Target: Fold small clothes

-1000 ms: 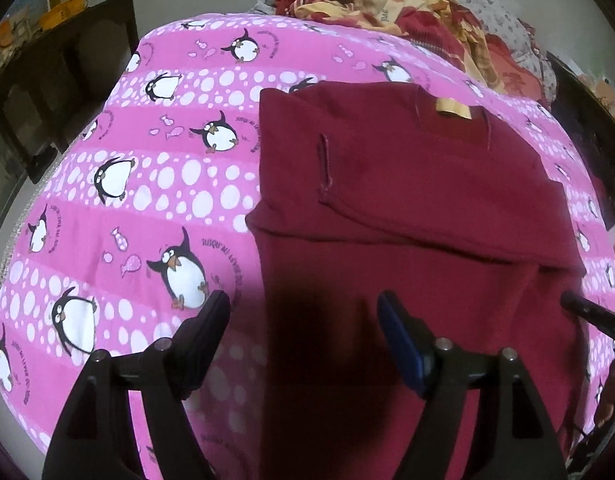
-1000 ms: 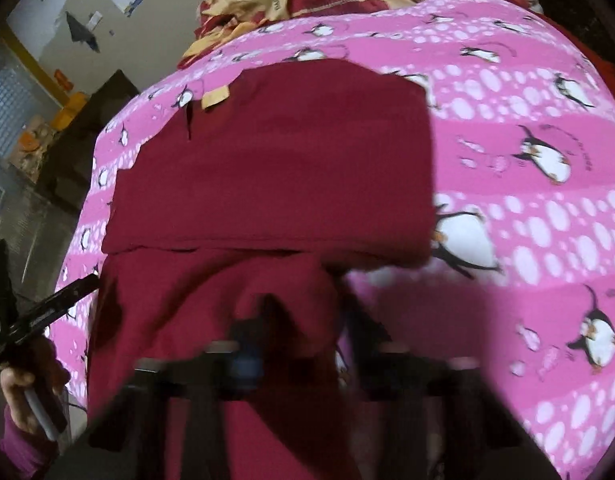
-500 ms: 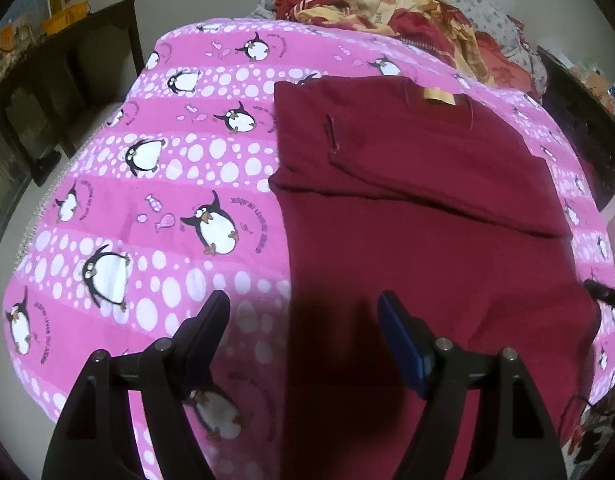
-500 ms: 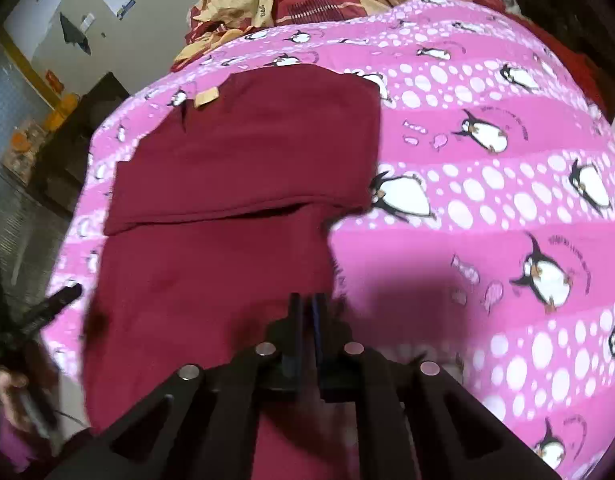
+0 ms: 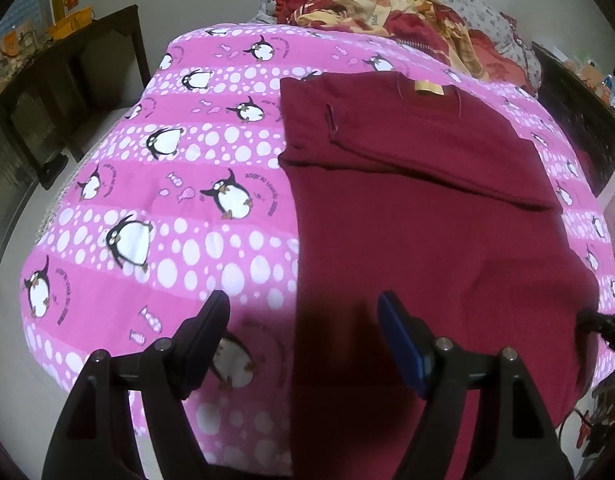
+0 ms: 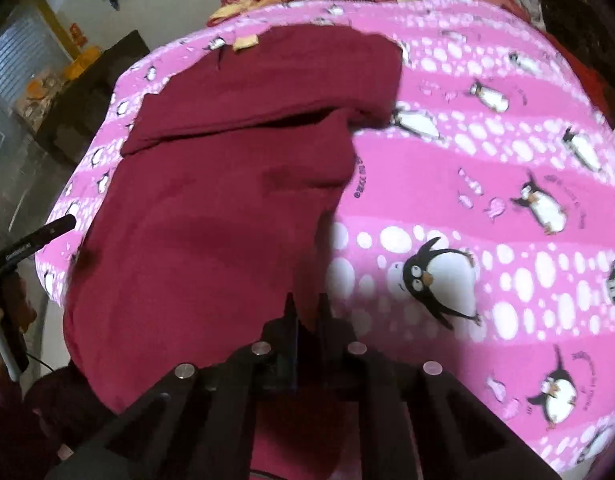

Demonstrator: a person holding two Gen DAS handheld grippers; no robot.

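A maroon sweater (image 5: 419,208) lies flat on the pink penguin bedspread (image 5: 179,208), its sleeves folded across the chest and a tan label (image 5: 427,87) at the collar. My left gripper (image 5: 303,332) is open and empty, hovering over the sweater's near left hem corner. My right gripper (image 6: 307,312) is shut on the sweater's (image 6: 211,208) near right hem edge. The right gripper's tip (image 5: 599,320) shows at the right edge of the left wrist view, and the left gripper's finger (image 6: 31,240) at the left of the right wrist view.
A heap of red and yellow bedding (image 5: 387,4) lies at the head of the bed. A dark wooden table (image 5: 63,80) stands left of the bed. Dark furniture (image 5: 575,112) stands on the right. The bed's near edge drops off below the grippers.
Both grippers have drawn back toward the near edge of the bed. The right gripper closed on the sweater's hem edge and pulled it flat toward me. The left gripper stayed open.
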